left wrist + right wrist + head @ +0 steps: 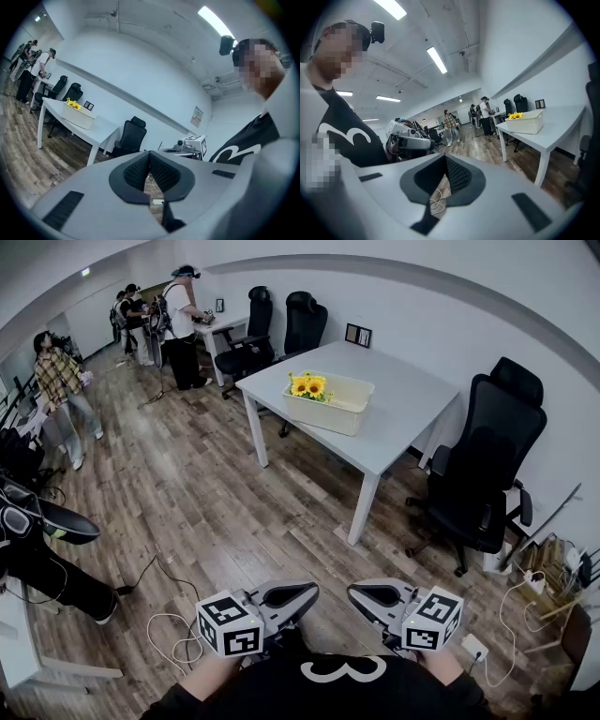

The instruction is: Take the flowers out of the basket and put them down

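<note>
Left gripper (302, 595) and right gripper (364, 596) sit at bottom centre of the head view, jaws closed on nothing. The flowers (308, 386) lie in the basket (345, 412) on the white table (408, 399), upper centre, well apart. The approach seems not yet begun; next, walk closer and open the jaws.

The person wears a black shirt (281, 699) with a large white curling figure (342, 669) on its chest. Just ahead of that shirt, the left gripper (305, 594) and right gripper (361, 594) have pale grey shells, black ribbed fingers (136, 172) and white cubes (230, 624) printed with black square markers. Above the shirt sits what seems a dark head-mounted camera (377, 30).
</note>
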